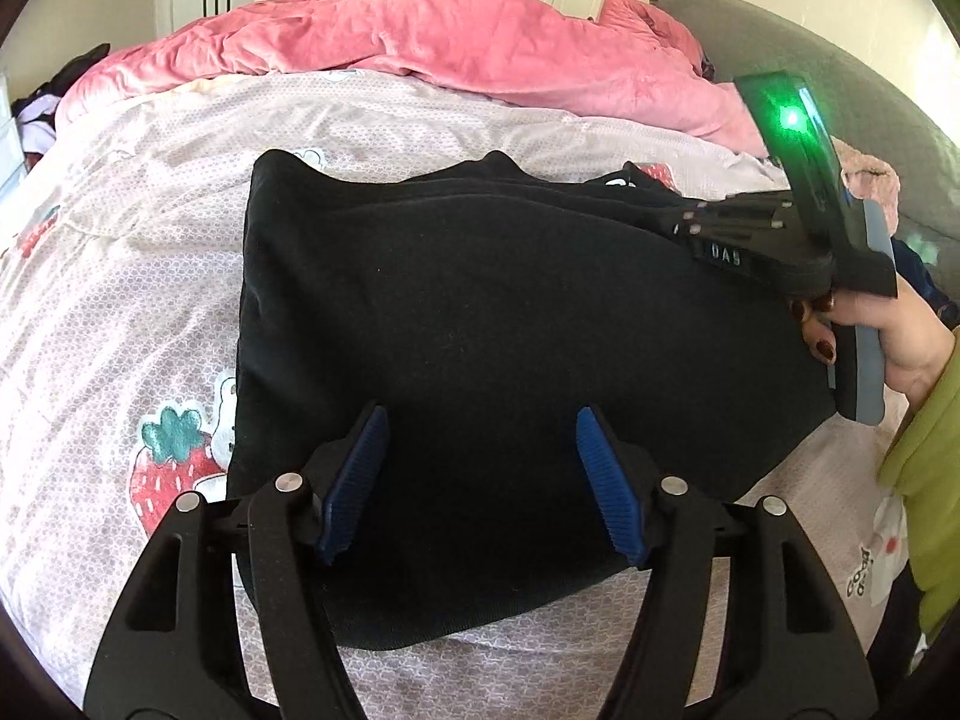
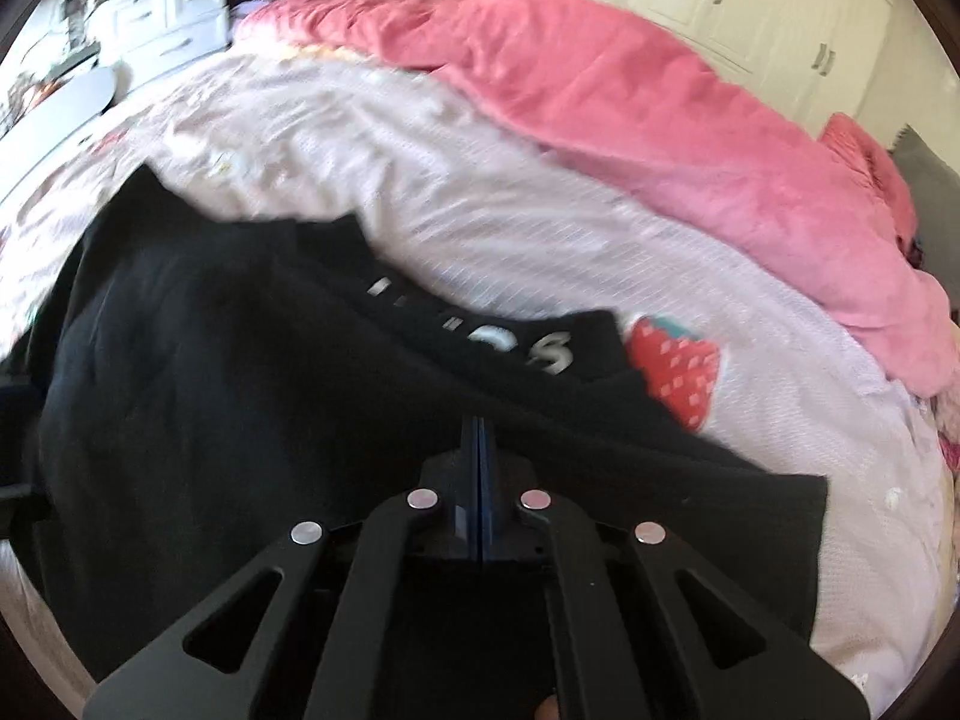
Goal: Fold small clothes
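The black garment (image 1: 480, 312) lay folded flat on the bed sheet (image 1: 120, 300), a soft knit with a matte surface, forming a rough rectangle with rounded corners and layered edges stacked along its far side. White printed letters (image 2: 540, 351) showed on a lower layer at that far edge in the right wrist view, blurred and only partly readable. The sheet was pale pink with a fine repeating pattern and printed strawberry motifs (image 2: 675, 369). A pink plush blanket (image 1: 480, 42) lay bunched in thick wrinkled folds across the far part of the bed, with white panelled cabinet doors (image 2: 750, 0) behind it. The left gripper (image 1: 483, 480) was positioned over the near edge of the garment, its two blue ribbed pads (image 1: 354, 480) spread wide apart with nothing between them. The right gripper (image 2: 478, 450) was over the right side of the garment with its pads pressed together into a thin vertical seam; whether any cloth was caught between the tips could not be determined, as the black fabric hid the contact. In the left wrist view the right gripper's body entered from the right at an angle, a green indicator light (image 1: 792, 117) lit on its housing, and a hand (image 1: 888, 336) with dark polished nails wrapped the handle, a yellow-green sleeve (image 1: 924, 468) at the wrist
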{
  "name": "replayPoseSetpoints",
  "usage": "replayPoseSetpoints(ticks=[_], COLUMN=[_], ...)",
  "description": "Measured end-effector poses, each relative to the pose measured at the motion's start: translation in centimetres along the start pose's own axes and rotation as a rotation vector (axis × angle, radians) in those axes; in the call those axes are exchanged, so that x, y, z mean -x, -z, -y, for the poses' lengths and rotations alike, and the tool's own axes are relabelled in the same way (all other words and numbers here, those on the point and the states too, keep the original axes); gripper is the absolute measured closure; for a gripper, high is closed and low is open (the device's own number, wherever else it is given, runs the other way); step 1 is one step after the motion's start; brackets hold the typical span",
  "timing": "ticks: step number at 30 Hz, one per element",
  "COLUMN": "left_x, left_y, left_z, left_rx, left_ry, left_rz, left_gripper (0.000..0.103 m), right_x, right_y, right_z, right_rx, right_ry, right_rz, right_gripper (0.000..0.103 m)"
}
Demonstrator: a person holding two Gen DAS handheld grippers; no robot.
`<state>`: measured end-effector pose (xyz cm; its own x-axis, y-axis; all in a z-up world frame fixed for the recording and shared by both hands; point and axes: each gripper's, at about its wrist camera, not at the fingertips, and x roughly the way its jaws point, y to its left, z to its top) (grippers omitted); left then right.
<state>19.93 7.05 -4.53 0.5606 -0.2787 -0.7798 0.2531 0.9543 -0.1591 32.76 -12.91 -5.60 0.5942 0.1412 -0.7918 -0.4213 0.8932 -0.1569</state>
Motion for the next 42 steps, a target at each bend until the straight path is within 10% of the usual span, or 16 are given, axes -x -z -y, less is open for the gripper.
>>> replayPoseSetpoints(ticks=[7, 20, 27, 34, 42], left_x=[0.2, 0.3, 0.5, 0.6, 0.4], left_y=[0.0, -0.1, -0.2, -0.2, -0.2], left_z=[-0.3, -0.4, -0.5, -0.4, -0.3], left_rx=[0.019, 0.039, 0.050, 0.052, 0.044], left_ry=[0.024, 0.047, 0.058, 0.057, 0.053], left_rz=[-0.003, -0.004, -0.006, -0.006, -0.004], left_gripper=[0.046, 0.043, 0.043, 0.043, 0.042], right_x=[-0.1, -1.8, -1.3, 0.8, -3.1], right_y=[-0.5, -1.3, -0.3, -1.1, -2.2], right_z=[2.6, -0.5, -2.1, -1.3, -1.6], right_rx=[-0.061, 0.144, 0.227, 0.189, 0.210], right_ry=[-0.079, -0.074, -0.064, 0.004, 0.089], right_rz=[-0.004, -0.025, -0.042, 0.073, -0.001], right_gripper=[0.099, 0.049, 0.094, 0.096, 0.093])
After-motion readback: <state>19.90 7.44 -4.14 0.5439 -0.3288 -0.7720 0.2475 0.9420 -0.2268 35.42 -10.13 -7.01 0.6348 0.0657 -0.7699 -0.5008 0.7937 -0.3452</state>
